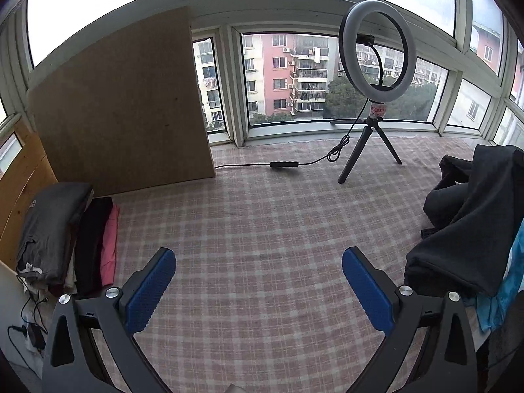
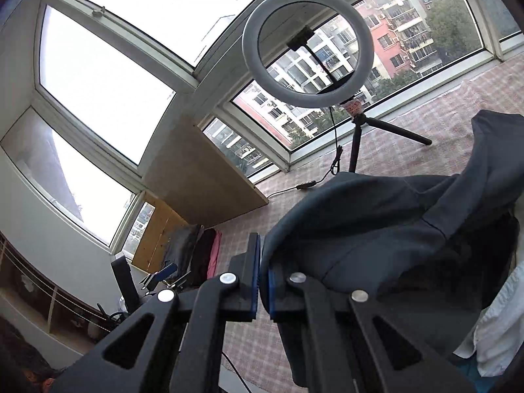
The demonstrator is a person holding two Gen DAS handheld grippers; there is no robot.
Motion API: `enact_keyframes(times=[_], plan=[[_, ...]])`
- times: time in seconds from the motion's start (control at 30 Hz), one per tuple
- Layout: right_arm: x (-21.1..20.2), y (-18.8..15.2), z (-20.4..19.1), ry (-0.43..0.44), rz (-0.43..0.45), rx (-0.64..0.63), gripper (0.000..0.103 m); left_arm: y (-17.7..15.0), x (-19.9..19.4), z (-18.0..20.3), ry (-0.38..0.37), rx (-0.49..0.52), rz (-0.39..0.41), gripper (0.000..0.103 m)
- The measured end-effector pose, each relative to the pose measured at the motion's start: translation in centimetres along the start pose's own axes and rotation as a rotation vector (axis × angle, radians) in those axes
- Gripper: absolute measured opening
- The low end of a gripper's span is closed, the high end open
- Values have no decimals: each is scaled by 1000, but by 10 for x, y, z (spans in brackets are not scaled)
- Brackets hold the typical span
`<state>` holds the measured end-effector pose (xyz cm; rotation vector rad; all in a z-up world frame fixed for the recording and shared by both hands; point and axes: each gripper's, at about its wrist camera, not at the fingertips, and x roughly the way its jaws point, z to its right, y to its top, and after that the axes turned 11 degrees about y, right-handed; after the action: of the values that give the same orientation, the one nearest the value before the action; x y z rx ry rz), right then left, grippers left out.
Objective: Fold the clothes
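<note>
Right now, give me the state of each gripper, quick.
Left gripper: open, holding nothing, above the checked sheet.
Right gripper: fingers shut on the dark garment, lifted off the sheet.

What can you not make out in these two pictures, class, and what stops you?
- Dark garment, right wrist view: its type; it hangs bunched and runs off the edge.
- Folded stack, left wrist view: lower items, covered by the grey top.
- Blue cloth, left wrist view: mostly hidden behind the dark garment.
</note>
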<state>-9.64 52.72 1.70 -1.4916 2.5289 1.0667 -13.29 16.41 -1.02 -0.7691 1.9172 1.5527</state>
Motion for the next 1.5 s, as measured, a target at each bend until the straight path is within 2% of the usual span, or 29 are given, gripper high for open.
enact_keyframes(times=[0.07,0.1,0.13,0.2,0.23,0.27,0.3,0.33,0.37,0.43,0.5,0.6,0.7,0.87,0.9,0.93,0.97,1.03,1.07,1.17,1.2,1.3,1.37,1.47,1.5], plan=[[58,-3,-13,-37,-168,-52,13,-8,-3,-15,17,-12,2,102],[86,-6,-17,-69,-264,-76,13,-12,-2,-20,17,-13,-8,102],[99,-9,-17,-88,-313,-83,13,-15,0,-24,12,-9,-22,102],[80,-16,-7,-89,-279,-54,16,-20,6,-21,-10,10,-47,102],[64,-21,0,-96,-243,-40,25,-21,11,-12,-35,29,-61,102],[39,-25,9,-112,-181,-26,43,-22,16,-3,-60,49,-75,102],[15,-31,20,-161,-120,-19,52,-22,21,7,-85,68,-89,102],[-8,-40,31,-256,-60,-23,64,-23,27,16,-110,87,-103,102],[-27,-49,44,-354,-15,-19,65,-23,33,30,-136,116,-115,102],[-54,-70,76,-532,19,33,65,-18,48,69,-189,196,-136,102],[-76,-90,110,-652,37,106,65,-11,65,114,-229,278,-158,102],[-92,-112,143,-672,52,180,65,-6,83,170,-258,380,-177,102],[-100,-120,158,-629,76,221,65,-2,99,223,-280,478,-192,102],[-115,-124,161,-602,154,266,65,3,126,310,-317,642,-216,101],[-118,-125,162,-603,167,275,65,4,132,327,-325,674,-221,95],[-120,-125,163,-608,178,283,65,5,137,345,-332,707,-226,80],[-122,-126,165,-612,188,293,65,6,143,362,-339,740,-231,70],[-125,-127,170,-620,203,311,65,9,154,397,-354,806,-240,16],[-124,-127,174,-625,205,320,65,12,156,400,-377,799,-246,10],[-119,-122,181,-632,187,325,65,34,151,353,-506,638,-267,8],[-116,-119,181,-635,180,317,65,41,147,332,-524,588,-260,8],[-103,-106,178,-617,156,275,65,59,128,250,-491,458,-192,7],[-91,-96,176,-600,132,249,65,66,118,186,-444,337,-176,7],[-70,-84,170,-592,82,204,65,53,100,66,-319,73,-152,7],[-63,-83,166,-577,62,185,65,42,96,27,-246,-3,-152,13]])
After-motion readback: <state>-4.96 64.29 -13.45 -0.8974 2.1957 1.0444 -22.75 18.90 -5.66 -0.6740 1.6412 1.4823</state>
